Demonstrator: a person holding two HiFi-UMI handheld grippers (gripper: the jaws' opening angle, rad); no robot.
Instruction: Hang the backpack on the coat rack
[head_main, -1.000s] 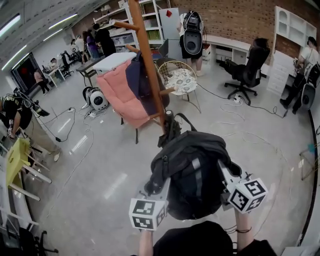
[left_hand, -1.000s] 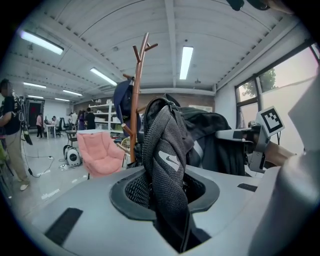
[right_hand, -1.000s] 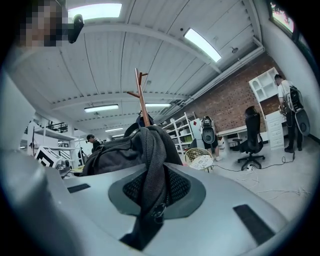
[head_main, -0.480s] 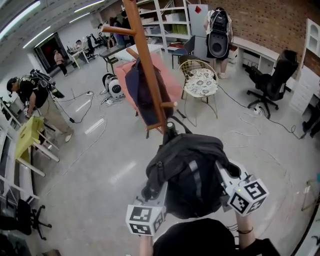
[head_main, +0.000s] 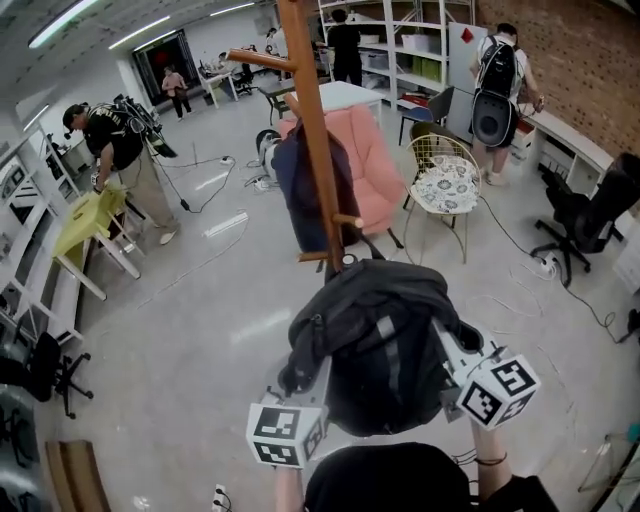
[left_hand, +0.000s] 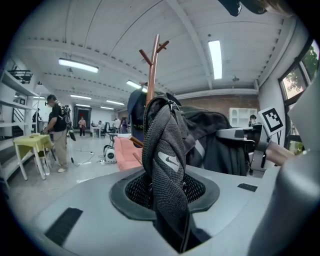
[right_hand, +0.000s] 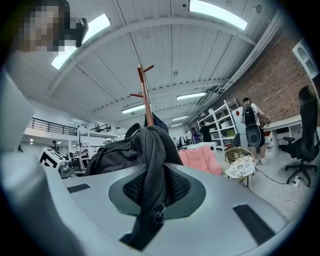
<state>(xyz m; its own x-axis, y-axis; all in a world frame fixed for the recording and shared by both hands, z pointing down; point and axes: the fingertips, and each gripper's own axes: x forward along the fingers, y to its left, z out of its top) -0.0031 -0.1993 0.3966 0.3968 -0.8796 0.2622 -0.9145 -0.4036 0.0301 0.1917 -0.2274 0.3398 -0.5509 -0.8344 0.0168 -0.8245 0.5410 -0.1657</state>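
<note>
Between left gripper (head_main: 308, 378) and right gripper (head_main: 450, 348) hangs the backpack (head_main: 385, 335).

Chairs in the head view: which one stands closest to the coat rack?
The pink armchair, just behind the coat rack; the wire chair and black office chair stand farther right.

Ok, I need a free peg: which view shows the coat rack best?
The head view: the rack runs from an upper peg down to the low pegs beyond the backpack, a dark garment hanging on it. Both gripper views show only its top above the backpack.
</note>
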